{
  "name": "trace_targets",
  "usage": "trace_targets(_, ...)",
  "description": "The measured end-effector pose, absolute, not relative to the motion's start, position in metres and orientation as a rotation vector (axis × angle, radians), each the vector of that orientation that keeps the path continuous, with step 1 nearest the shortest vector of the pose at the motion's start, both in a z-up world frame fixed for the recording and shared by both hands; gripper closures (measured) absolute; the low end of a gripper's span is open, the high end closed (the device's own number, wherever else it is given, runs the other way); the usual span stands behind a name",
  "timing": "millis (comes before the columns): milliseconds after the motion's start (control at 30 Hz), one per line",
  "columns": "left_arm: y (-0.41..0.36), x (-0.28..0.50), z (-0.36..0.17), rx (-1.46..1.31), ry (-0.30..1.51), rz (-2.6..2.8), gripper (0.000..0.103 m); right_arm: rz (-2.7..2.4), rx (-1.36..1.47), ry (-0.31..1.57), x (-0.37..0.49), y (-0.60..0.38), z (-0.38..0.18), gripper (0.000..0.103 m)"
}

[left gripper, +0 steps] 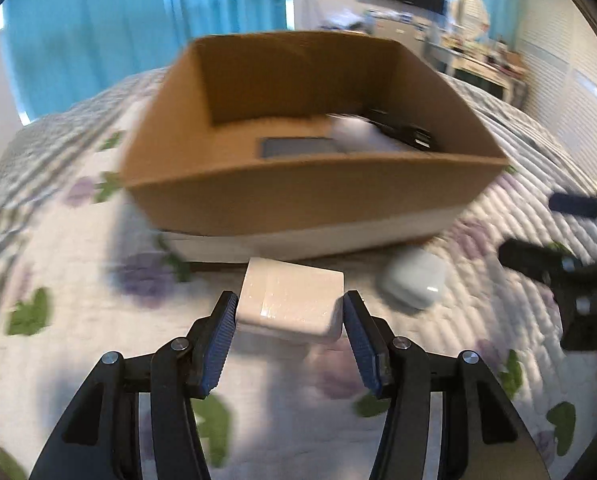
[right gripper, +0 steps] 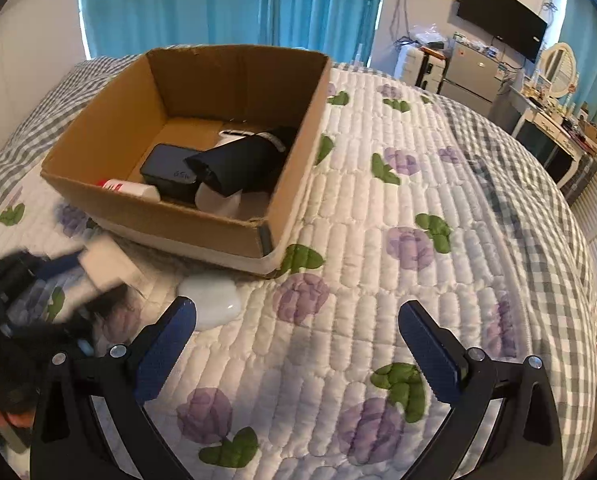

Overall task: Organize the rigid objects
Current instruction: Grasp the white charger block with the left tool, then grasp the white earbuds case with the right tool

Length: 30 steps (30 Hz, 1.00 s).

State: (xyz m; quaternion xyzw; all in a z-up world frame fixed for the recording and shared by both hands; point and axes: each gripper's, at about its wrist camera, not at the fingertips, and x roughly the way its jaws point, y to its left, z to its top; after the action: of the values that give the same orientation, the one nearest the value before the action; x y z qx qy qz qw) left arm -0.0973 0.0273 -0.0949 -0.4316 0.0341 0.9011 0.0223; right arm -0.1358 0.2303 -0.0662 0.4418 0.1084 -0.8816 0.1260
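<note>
My left gripper (left gripper: 288,312) is shut on a white block (left gripper: 292,302) wrapped in clear tape, just in front of the cardboard box (left gripper: 298,196) on the bed. A white earbud case (left gripper: 414,282) lies on the quilt to the block's right. My right gripper (right gripper: 296,330) is open and empty over the quilt, right of the earbud case (right gripper: 214,300). In the right wrist view the box (right gripper: 170,220) holds a black case (right gripper: 168,172), a black pouch (right gripper: 238,166), a white object (right gripper: 218,200) and a red-and-white item (right gripper: 128,188). The left gripper with the block (right gripper: 98,264) shows blurred at the left.
The bed is covered by a white quilt (right gripper: 378,240) with purple flowers and a grey checked border. Blue curtains (right gripper: 218,0) hang behind. A TV (right gripper: 502,16), fridge and dresser stand at the far right.
</note>
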Motion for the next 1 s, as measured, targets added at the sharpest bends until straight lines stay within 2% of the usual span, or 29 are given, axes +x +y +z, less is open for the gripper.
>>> trace_targets(267, -0.001, -0.089, -0.086, -1.364, 0.011, 2.896, 0.048, -2.431, 1.31, 0.359, -0.142, 0.19, -0.093, 0.004)
trace_targets(400, -0.003, -0.091, -0.086, -1.365, 0.017, 2.893, 0.048, -2.378, 1.366, 0.407, -0.152, 0.17, -0.112, 0.013)
trace_targets(567, 0.001, -0.101, -0.089, -1.373, 0.033, 2.878, 0.048, -2.346, 1.441, 0.362, -0.165, 0.166, -0.128, 0.021)
trace_targets(600, 0.001, -0.104, -0.09, -1.375, 0.037, 2.875, 0.048, -2.34, 1.451, 0.357, -0.166, 0.166, -0.13, 0.025)
trace_targets(700, 0.002, -0.105, -0.091, -1.376, 0.048, 2.872, 0.048, -2.32, 1.466, 0.386, -0.165, 0.163, -0.132, 0.049)
trace_targets(1000, 0.006, -0.09, -0.082, -1.369, 0.058, 2.875, 0.048, -2.369, 1.375, 0.397, -0.131, 0.171, -0.099, 0.049)
